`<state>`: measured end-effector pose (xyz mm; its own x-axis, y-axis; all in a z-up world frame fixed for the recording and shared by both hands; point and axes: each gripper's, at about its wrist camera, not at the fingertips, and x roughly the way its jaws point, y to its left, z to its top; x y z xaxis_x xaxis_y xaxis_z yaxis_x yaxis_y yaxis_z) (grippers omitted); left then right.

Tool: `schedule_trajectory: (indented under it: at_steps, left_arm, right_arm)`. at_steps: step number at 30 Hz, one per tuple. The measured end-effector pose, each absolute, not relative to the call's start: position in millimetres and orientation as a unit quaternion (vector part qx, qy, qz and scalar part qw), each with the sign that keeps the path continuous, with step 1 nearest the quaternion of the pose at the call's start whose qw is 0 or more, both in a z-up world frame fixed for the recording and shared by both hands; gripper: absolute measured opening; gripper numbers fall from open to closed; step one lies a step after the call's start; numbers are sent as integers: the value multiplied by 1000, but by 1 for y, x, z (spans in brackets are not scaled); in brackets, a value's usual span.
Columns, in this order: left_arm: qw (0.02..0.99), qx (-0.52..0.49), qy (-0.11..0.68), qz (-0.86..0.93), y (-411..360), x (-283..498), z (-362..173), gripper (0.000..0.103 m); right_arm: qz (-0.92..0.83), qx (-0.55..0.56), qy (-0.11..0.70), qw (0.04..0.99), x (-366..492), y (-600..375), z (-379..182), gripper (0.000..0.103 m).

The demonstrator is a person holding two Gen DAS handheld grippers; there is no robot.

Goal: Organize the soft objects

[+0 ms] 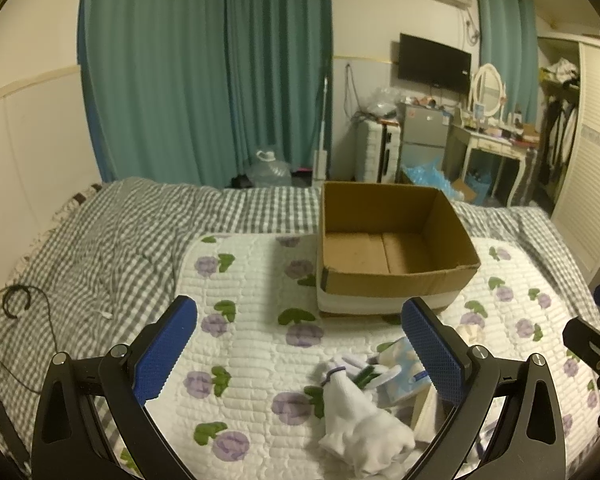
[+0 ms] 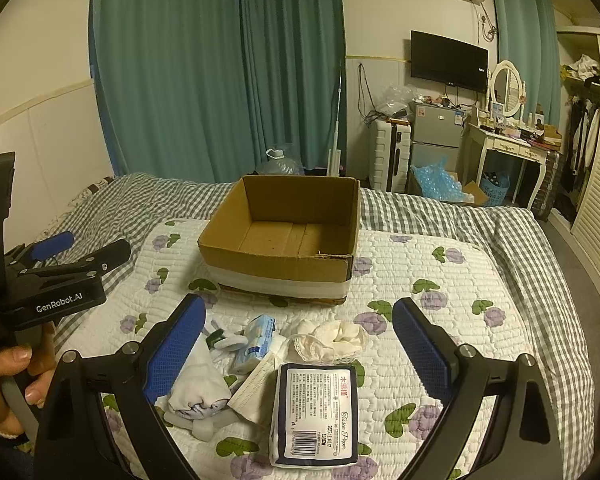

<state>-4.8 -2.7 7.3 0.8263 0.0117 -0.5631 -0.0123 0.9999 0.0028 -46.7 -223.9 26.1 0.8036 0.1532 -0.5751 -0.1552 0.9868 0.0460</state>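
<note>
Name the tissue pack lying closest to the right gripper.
The dark navy Tissue Paper pack, barcode up, between the open right gripper fingers; the light-blue pack lies farther, toward the box.

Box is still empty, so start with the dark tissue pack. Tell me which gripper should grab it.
Right. The tissue pack lies directly between the open right gripper fingers. The left gripper, also open, faces the white sock instead; the pack isn't in its view.

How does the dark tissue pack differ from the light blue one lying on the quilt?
The dark tissue pack lies flat nearest the camera, navy with a white printed label and barcode. The light blue tissue pack looks smaller, sits tilted closer to the cardboard box, and leans among the white cloths. Both are soft wrapped packs resting on the flowered quilt.
</note>
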Motion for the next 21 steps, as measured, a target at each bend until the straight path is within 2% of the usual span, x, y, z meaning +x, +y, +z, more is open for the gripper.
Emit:
schedule_trajectory:
  at_steps: [21]
  left_arm:
    - [956,0,294,8,-1,-4,9,103]
  right_arm:
    - [80,-3,300,950,-48,-222,26,95]
